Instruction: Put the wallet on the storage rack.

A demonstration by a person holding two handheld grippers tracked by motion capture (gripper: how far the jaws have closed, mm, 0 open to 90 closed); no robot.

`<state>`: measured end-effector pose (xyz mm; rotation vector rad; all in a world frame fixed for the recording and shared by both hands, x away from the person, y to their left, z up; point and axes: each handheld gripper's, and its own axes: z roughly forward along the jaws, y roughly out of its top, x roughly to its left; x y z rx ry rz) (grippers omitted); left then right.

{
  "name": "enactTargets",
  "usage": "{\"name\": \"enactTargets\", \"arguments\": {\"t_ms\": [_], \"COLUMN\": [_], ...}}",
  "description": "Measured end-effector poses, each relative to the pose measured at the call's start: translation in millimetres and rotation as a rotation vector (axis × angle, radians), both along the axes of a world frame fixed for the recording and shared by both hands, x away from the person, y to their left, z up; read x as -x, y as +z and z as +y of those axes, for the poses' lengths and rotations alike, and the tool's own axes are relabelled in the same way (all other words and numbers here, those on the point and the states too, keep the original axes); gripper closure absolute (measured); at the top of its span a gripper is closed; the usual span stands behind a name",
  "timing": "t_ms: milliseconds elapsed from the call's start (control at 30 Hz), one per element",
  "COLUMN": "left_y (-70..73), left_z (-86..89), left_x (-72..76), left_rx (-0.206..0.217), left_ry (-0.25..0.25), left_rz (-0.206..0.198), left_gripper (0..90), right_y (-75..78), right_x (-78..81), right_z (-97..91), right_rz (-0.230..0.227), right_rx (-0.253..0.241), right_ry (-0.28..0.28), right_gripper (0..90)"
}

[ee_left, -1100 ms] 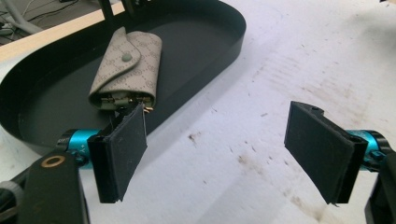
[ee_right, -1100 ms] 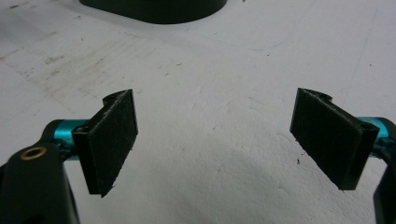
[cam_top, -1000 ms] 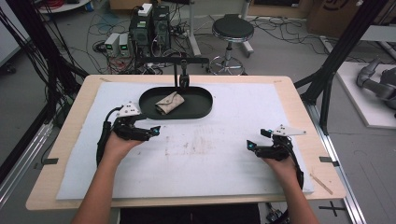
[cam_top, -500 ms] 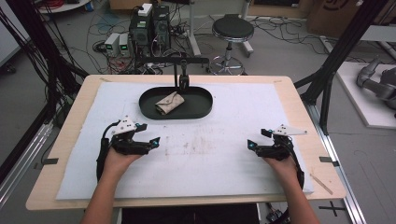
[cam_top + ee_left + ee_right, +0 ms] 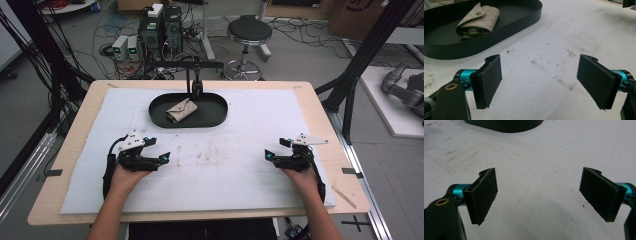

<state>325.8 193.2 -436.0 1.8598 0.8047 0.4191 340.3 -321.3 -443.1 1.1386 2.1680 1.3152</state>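
The beige pouch (image 5: 181,110) is seen lying in the black tray (image 5: 215,117) across the bench; left gripper (image 5: 165,159) and right gripper (image 5: 268,154) are held low, jaws spread wide and empty, seemingly readied for a reach.

Bare mat (image 5: 220,160) lies open up to the black tray's rim (image 5: 220,120).
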Motion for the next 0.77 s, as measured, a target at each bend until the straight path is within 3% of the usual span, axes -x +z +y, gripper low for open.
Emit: {"name": "enactTargets", "arguments": {"t_ms": [767], "left_y": [-2.6], "left_z": [-0.2], "left_x": [-1.5], "left_rx": [-0.026], "left_ry": [0.008], "left_rz": [0.003], "left_gripper": [20.2], "right_y": [-0.9], "right_x": [-0.2], "right_z": [2.2], "right_rz": [0.002], "right_rx": [0.016], "right_ry": [0.007], "right_gripper": [15.3]}}
